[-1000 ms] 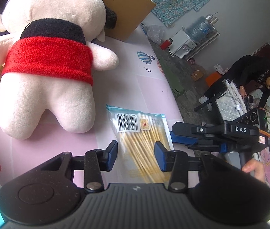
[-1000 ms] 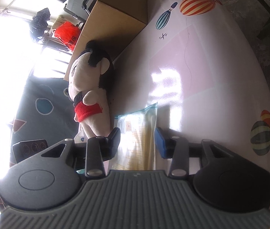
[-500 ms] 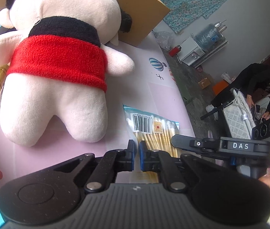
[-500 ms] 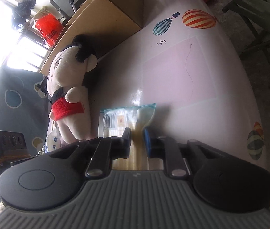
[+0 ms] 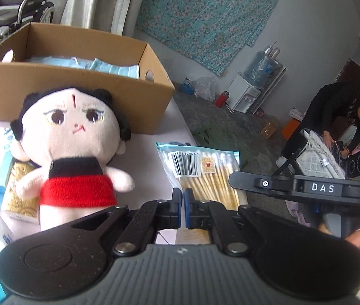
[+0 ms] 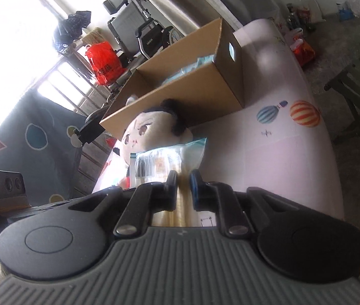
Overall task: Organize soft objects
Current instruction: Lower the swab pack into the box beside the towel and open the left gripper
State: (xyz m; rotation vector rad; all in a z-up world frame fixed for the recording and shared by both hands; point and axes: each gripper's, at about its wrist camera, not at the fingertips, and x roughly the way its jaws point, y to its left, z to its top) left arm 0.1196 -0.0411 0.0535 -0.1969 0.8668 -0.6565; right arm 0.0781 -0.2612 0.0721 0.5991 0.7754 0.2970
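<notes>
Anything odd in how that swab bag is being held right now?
Yes. Both grippers pinch one bag of cotton swabs: the right gripper holds its body, the left gripper only a thin edge. The bag hangs tilted above the table.

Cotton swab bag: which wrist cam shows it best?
Left wrist: the cotton swab bag shows barcode, label and swabs sharply, with the right claw over one edge. The right wrist view shows it washed out by glare, its lower part behind that claw.
</notes>
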